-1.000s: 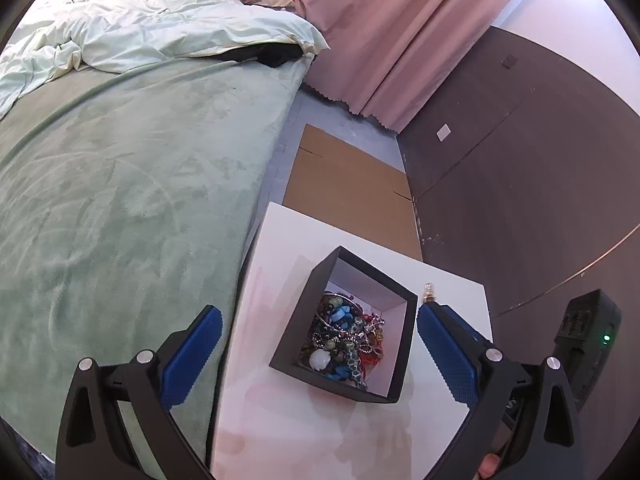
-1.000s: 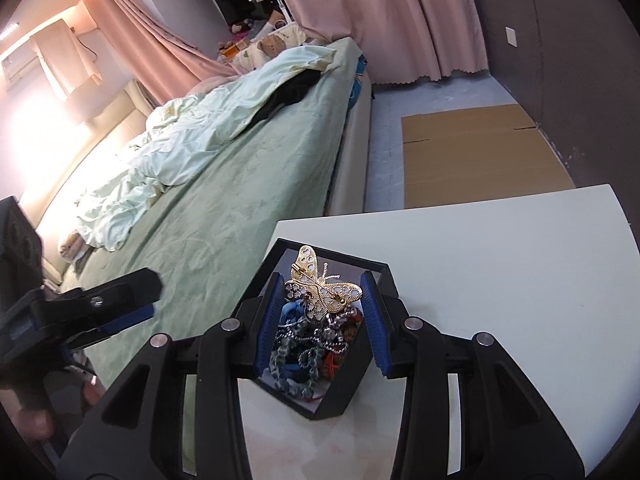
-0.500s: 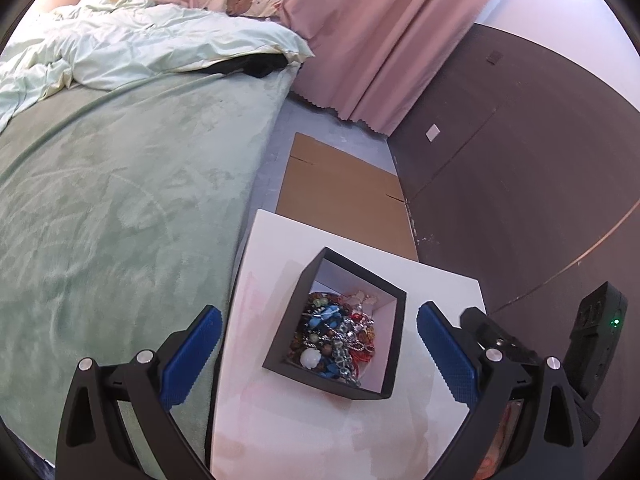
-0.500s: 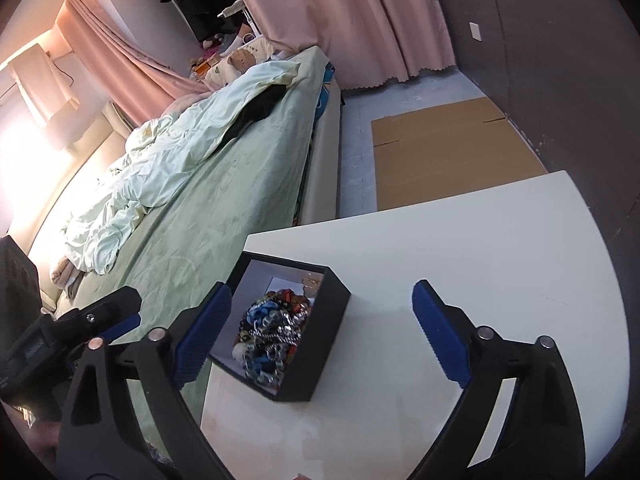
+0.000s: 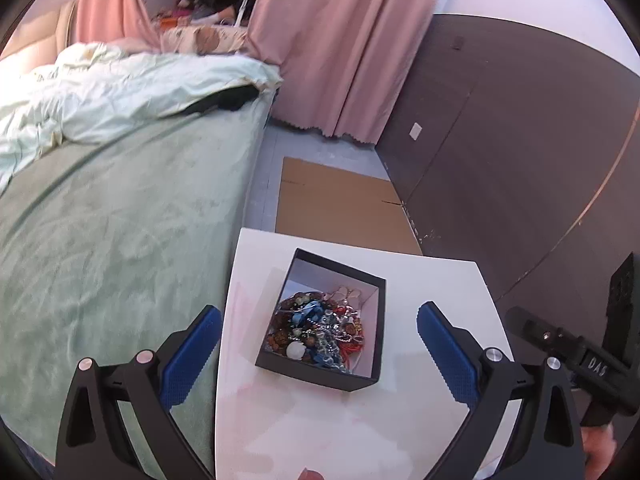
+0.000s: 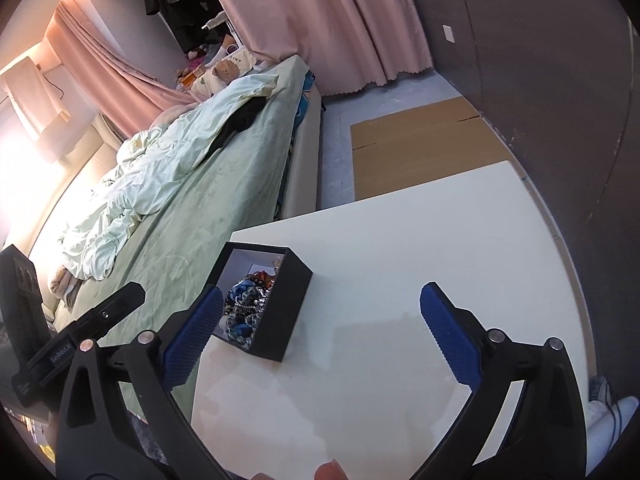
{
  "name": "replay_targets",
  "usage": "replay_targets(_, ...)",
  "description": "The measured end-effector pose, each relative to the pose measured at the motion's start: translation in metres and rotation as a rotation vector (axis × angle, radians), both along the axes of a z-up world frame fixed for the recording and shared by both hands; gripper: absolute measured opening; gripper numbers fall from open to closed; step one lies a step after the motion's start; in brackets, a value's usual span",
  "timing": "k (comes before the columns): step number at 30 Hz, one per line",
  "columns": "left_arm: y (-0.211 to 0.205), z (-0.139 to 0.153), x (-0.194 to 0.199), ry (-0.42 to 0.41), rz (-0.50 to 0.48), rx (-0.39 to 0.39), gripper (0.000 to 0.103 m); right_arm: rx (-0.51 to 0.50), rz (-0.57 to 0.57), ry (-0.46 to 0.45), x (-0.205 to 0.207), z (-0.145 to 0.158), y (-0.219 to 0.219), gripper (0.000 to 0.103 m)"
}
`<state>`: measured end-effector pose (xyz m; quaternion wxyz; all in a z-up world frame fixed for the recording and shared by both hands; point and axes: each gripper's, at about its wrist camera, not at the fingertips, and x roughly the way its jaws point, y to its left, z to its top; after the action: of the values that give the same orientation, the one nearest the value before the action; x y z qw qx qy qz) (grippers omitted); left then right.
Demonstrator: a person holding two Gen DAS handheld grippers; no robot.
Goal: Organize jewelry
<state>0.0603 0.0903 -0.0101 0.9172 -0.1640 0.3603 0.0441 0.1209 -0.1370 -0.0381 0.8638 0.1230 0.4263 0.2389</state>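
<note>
A black open box (image 5: 318,376) sits on the white table (image 5: 420,288), filled with a tangle of beaded jewelry (image 5: 320,332). A pale gold piece (image 5: 347,292) lies at the box's far end. My left gripper (image 5: 318,312) hovers above the near side of the box, open and empty. In the right wrist view the same box (image 6: 280,316) stands left of centre with the jewelry (image 6: 245,304) showing inside. My right gripper (image 6: 323,292) is above the table just right of the box. Its jaws are opening wide with nothing between them.
A bed with a green cover (image 5: 100,240) and a pale duvet (image 5: 120,92) runs along the table's left edge. Flattened cardboard (image 5: 336,204) lies on the floor beyond the table. Pink curtains (image 5: 340,40) and a dark wall (image 5: 500,160) stand behind.
The right gripper, shut on a gold butterfly brooch over the box a second ago, has let it go, opened wide and drawn back to the right. The left gripper has pulled back and rolled.
</note>
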Motion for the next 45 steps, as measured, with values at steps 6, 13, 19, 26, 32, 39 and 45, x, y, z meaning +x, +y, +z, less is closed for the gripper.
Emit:
replay_targets(6, -0.015, 0.004, -0.008, -0.035, -0.036, 0.039, 0.095, -0.028, -0.016, -0.028, -0.014, 0.010, -0.017, 0.098)
replay_targets(13, -0.029, 0.001, -0.021, -0.063, -0.059, 0.085, 0.095, -0.035, 0.041, -0.003, -0.029, 0.015, -0.023, 0.098)
replay_targets(19, -0.034, 0.002, -0.027, -0.080, -0.064, 0.129, 0.095, -0.037, 0.058, -0.016, -0.035, 0.020, -0.036, 0.098)
replay_targets(26, -0.048, 0.008, -0.032, -0.117, -0.072, 0.186, 0.095, -0.072, 0.063, -0.035, -0.042, 0.018, -0.044, 0.098)
replay_targets(32, -0.053, 0.008, -0.029, -0.117, -0.070, 0.160, 0.095, -0.059, 0.052, -0.034, -0.042, 0.015, -0.048, 0.098)
replay_targets(39, -0.060, 0.009, -0.029, -0.123, -0.070, 0.167, 0.095, -0.071, 0.045, -0.051, -0.044, 0.017, -0.047, 0.098)
replay_targets(45, -0.061, 0.008, -0.029, -0.113, -0.084, 0.171, 0.095, -0.064, 0.046, -0.060, -0.046, 0.019, -0.047, 0.098)
